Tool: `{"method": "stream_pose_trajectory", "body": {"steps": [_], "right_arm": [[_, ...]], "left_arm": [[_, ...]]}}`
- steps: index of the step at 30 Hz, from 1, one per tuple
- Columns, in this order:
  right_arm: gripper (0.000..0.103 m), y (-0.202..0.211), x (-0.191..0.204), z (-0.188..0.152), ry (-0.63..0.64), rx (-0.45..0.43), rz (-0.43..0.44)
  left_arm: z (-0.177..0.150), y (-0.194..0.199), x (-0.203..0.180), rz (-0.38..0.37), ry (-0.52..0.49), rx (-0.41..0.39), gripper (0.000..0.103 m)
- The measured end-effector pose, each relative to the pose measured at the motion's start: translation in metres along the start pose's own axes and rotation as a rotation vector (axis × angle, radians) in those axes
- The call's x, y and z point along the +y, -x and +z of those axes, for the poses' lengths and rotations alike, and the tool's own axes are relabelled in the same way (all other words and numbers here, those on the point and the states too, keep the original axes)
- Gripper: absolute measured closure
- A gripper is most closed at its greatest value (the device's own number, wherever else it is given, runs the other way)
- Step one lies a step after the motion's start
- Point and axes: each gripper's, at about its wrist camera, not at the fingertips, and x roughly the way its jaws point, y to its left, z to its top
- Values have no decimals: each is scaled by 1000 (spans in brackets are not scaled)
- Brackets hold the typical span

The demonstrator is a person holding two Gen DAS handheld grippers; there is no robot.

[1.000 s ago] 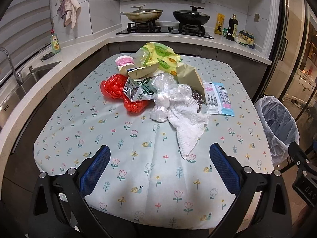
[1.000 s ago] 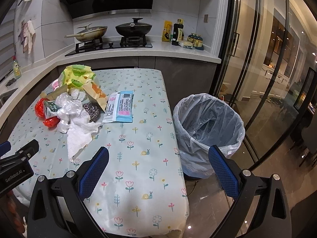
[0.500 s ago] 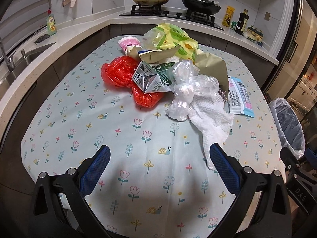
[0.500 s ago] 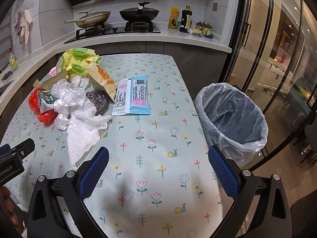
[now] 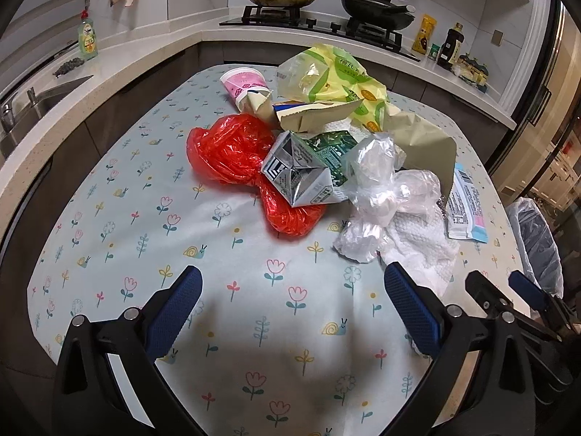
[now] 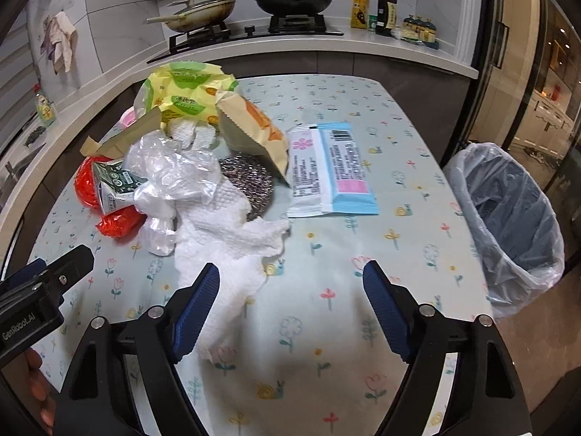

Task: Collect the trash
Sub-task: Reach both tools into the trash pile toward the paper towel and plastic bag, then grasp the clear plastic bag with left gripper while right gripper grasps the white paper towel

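Over the bench (image 5: 109,225), the left gripper (image 5: 290,290) hangs with jaws wide and empty, while the right gripper's (image 6: 290,283) jaws are closing around the white paper towel (image 6: 232,232), not yet pinching it.

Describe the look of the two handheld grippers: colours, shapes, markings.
Both match: the left gripper and right gripper have black angular frames with silver screws and blue textured finger pads. White "GenRobot.AI" lettering marks the left one's side. No cables or sleeves show.
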Motion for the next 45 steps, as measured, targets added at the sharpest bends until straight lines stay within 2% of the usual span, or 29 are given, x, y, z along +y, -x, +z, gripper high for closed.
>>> {"method": "stream_pose_trajectory", "body": {"steps": [4,6,8,9,11,13,22,26,29,31,33,34,35,36,39,45], "right_arm": [[37,-23,17,12,19,6,30],[49,-36,22,14,35,29,30],[69,-48,26,13,45,64,40],[73,-52,25,11,43,79,50],[89,-53,23,5,38,91,67],[95,-47,19,2,37,85,78],[96,-25,-18,-15,-13,95,64],[96,-24,-33,-19,-33,108,59],[96,-23,-38,-20,-40,110,62],[96,-21,-40,-20,-41,107,68],[96,-17,-39,-19,-42,101,76],[96,-15,-40,-19,-42,95,79],[96,-12,-40,-18,-43,88,82],[96,-9,-41,-17,-45,81,87],[96,4,-43,-14,-49,50,96],[96,32,-53,-6,-64,-20,119]], "left_arm": [[7,-7,6,-11,17,6,7],[10,-12,7,-13,21,11,7],[12,-16,6,-16,23,14,7],[13,-18,5,-19,24,16,7],[14,-22,1,-29,24,21,7],[15,-27,-4,-45,18,31,7],[16,-53,-53,-125,-63,68,7],[21,-69,-67,-106,-97,61,8],[24,-75,-70,-126,-92,72,17],[24,-76,-71,-145,-86,81,27],[21,-74,-72,-157,-87,91,48],[20,-74,-74,-166,-91,100,55],[19,-73,-74,-170,-92,108,68],[18,-72,-74,-178,-93,115,72],[15,-64,-75,-185,-97,106,78],[12,-35,-84,-190,-101,62,80]]}}
